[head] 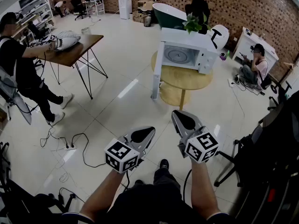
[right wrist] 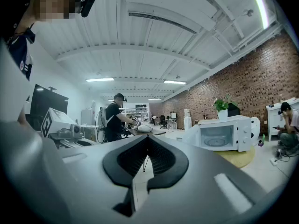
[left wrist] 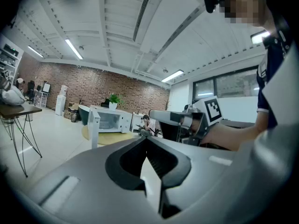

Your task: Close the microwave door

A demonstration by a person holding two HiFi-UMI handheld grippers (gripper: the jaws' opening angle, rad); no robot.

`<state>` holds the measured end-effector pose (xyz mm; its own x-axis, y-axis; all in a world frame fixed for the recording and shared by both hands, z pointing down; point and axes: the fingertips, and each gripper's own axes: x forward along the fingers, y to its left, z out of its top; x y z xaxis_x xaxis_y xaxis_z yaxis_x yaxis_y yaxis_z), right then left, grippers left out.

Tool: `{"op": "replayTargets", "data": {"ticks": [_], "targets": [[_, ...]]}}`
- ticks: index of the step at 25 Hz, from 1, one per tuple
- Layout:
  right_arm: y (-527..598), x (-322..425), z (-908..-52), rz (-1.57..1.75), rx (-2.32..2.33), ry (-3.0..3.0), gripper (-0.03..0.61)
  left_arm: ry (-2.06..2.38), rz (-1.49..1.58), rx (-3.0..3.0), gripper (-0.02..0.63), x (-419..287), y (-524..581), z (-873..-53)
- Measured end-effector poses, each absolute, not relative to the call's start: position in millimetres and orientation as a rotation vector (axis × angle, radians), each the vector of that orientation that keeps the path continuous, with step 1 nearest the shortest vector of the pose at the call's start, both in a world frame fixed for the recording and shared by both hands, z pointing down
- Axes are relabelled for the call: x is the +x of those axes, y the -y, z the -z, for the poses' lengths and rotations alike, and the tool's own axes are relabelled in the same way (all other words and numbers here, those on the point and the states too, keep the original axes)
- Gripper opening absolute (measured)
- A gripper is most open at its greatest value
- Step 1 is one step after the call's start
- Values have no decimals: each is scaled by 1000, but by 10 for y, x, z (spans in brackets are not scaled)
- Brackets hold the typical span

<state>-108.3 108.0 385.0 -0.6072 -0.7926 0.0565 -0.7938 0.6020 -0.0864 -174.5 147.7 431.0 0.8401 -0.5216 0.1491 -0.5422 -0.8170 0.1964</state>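
Head view looks down; all views share microwave (head: 189, 55).

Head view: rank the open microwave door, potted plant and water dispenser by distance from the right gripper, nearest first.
1. Microwave door: swung open, ahead of the right gripper, slightly left.
2. Potted plant: on top of the microwave, behind the door.
3. Water dispenser: at the room's far end, left.

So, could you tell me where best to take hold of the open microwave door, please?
Probably the door's free vertical edge, the one nearest us, approached from its left outer face. It stands swung out from the microwave's left side, so a push there should swing it shut.
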Motion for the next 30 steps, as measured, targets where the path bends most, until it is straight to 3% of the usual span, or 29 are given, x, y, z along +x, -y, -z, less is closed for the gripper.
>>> {"op": "replayTargets", "data": {"ticks": [30], "targets": [[409,-217,-3814,-209,1243,2874,2,1099,-102,2750,8,-1113,328,-4103]]}}
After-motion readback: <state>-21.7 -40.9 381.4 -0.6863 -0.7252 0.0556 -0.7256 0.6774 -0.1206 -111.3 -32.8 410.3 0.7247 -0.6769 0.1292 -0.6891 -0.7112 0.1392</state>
